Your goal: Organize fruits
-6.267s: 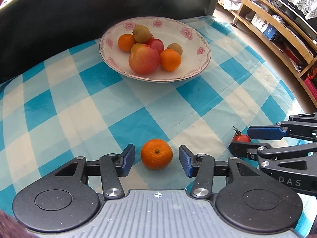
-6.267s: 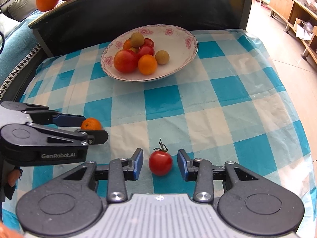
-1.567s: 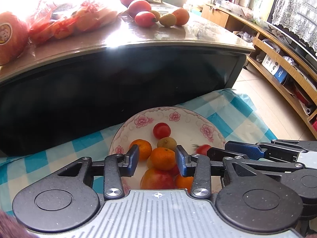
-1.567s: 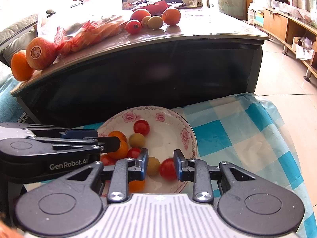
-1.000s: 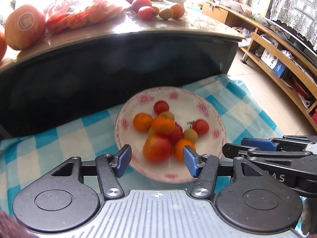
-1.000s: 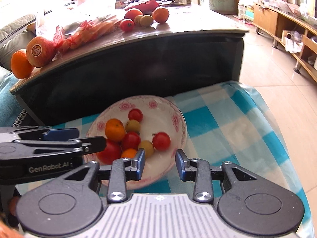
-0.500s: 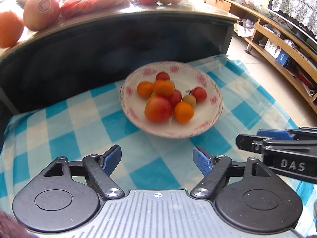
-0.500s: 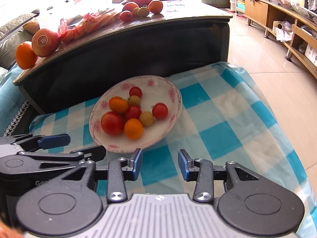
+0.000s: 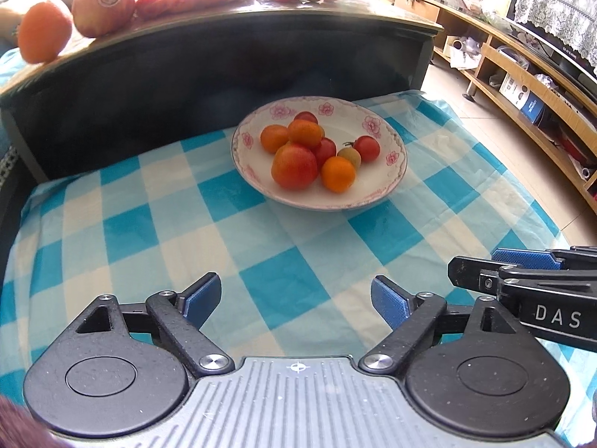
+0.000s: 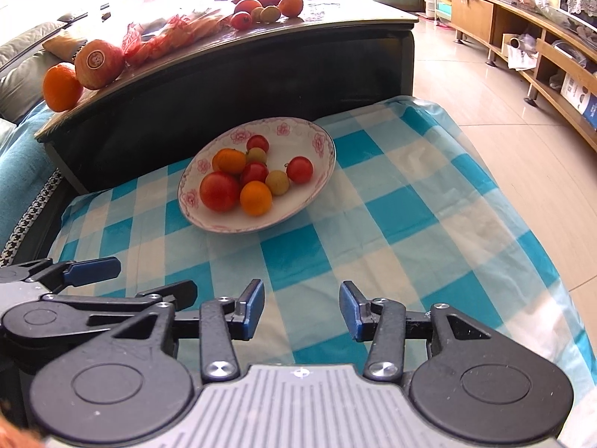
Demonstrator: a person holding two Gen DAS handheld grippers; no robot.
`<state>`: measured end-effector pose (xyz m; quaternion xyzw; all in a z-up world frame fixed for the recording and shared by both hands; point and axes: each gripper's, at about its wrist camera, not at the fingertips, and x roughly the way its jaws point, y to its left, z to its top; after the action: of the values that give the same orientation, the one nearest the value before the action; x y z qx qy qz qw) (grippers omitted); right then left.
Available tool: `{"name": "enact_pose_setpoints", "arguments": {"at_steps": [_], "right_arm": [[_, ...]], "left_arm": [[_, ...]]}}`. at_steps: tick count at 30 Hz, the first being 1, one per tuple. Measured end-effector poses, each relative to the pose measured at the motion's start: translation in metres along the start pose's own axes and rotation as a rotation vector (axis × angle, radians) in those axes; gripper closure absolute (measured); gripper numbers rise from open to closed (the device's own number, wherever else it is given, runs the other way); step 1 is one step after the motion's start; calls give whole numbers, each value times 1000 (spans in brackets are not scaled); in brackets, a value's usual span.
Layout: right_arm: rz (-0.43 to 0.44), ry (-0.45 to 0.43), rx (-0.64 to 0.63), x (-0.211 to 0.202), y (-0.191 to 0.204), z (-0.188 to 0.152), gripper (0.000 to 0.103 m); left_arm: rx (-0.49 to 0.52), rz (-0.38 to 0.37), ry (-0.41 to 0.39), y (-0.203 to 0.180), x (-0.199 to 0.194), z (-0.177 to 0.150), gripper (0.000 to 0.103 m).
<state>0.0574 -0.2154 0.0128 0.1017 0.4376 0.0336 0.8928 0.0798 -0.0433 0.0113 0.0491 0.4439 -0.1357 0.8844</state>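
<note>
A white floral plate (image 9: 388, 190) (image 10: 321, 142) stands on the blue checked cloth (image 9: 156, 231) (image 10: 410, 201) and holds several fruits: oranges (image 9: 337, 174) (image 10: 255, 198), red tomatoes (image 9: 367, 148) (image 10: 299, 169), a large red one (image 9: 294, 166) (image 10: 219, 191) and small green-yellow fruits. My left gripper (image 9: 294, 300) is open and empty, well in front of the plate. My right gripper (image 10: 301, 310) is open and empty, also back from the plate. Each gripper shows at the edge of the other's view.
A dark table (image 9: 224, 59) (image 10: 261, 71) rises behind the cloth, with more fruit on top, an orange (image 9: 44, 35) (image 10: 61, 86) and a big apple (image 9: 102, 0) (image 10: 99, 63) among it. Wooden shelving (image 9: 530, 86) (image 10: 552, 56) lines the right side.
Both grippers let their fruit go into the plate, an orange from the left and a tomato from the right. They then opened wide and drew back from the plate.
</note>
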Motion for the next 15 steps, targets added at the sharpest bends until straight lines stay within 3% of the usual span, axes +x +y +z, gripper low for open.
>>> {"name": "enact_pose_setpoints", "arguments": {"at_steps": [15], "right_arm": [[-7, 11, -9, -15, 7, -26, 56]], "left_arm": [[-15, 50, 1, -1, -14, -21, 7]]}}
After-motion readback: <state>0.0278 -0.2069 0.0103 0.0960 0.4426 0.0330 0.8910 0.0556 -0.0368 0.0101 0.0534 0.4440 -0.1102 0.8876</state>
